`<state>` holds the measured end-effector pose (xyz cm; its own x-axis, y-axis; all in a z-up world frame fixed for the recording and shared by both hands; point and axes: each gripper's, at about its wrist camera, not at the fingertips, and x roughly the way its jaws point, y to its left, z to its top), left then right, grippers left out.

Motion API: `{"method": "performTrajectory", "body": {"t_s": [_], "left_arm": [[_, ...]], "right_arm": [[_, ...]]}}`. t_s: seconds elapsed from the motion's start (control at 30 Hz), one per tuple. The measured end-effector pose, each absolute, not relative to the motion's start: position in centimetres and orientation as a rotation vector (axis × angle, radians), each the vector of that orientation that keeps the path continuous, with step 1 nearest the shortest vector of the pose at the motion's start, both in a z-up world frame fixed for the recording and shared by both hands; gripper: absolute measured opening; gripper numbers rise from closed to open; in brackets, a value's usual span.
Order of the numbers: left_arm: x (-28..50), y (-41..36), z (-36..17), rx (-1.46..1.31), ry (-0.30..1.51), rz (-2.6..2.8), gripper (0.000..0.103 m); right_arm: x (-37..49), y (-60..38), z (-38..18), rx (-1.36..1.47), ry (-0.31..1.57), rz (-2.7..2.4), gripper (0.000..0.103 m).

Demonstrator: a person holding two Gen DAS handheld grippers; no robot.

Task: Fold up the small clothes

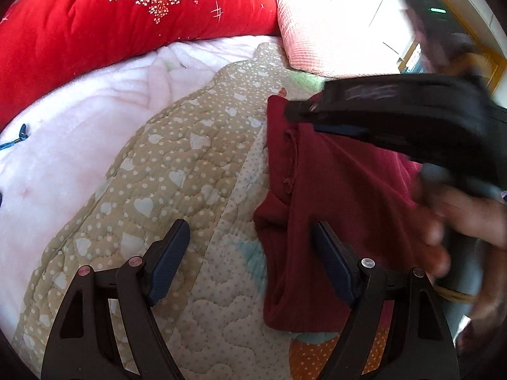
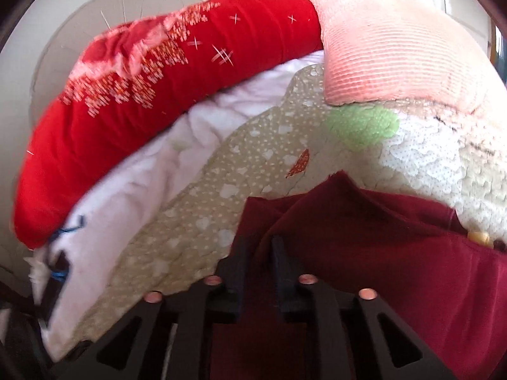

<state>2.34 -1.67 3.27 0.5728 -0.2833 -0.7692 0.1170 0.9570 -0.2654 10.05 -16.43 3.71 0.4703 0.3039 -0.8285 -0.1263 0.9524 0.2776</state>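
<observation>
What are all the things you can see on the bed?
garment: one, dark red, on the quilt, lifted at its far edge
quilt: one, beige with pale hearts, spread under the garment
blanket: one, white, fluffy, left of the quilt
duvet: one, bright red with flowers, far side
pillow: one, pink, ribbed, far right
left tool: one, black, open, above the quilt
right tool: one, black, pinching the garment
</observation>
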Motion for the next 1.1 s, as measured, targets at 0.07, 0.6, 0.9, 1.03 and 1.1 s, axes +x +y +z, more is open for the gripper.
{"method": "performTrajectory", "body": {"t_s": [0.07, 0.6, 0.9, 1.03, 1.1], "left_arm": [[2.6, -1.7, 3.2, -0.195, 0.932, -0.237, 0.081], [4.8, -1.8, 3.1, -0.239, 0.938, -0.31, 0.084], [5.5, -2.3, 2.7, -0.225, 0.937, -0.331, 0.089], [6.0, -1.8, 2.7, -0.271, 0.94, -0.347, 0.088], [6.4, -1.9, 2.8, -0.269, 0.941, -0.344, 0.088]], "right_arm": [[8.9, -17.1, 4.8, 0.238, 1.034, 0.298, 0.042], [8.3, -25.2, 4.0, 0.175, 0.979, -0.017, 0.038], [7.9, -27.4, 4.5, 0.264, 0.953, 0.019, 0.041], [7.3, -28.8, 2.5, 0.294, 0.964, 0.012, 0.047], [7.2, -29.4, 2.4, 0.342, 0.936, 0.04, 0.049]]}}
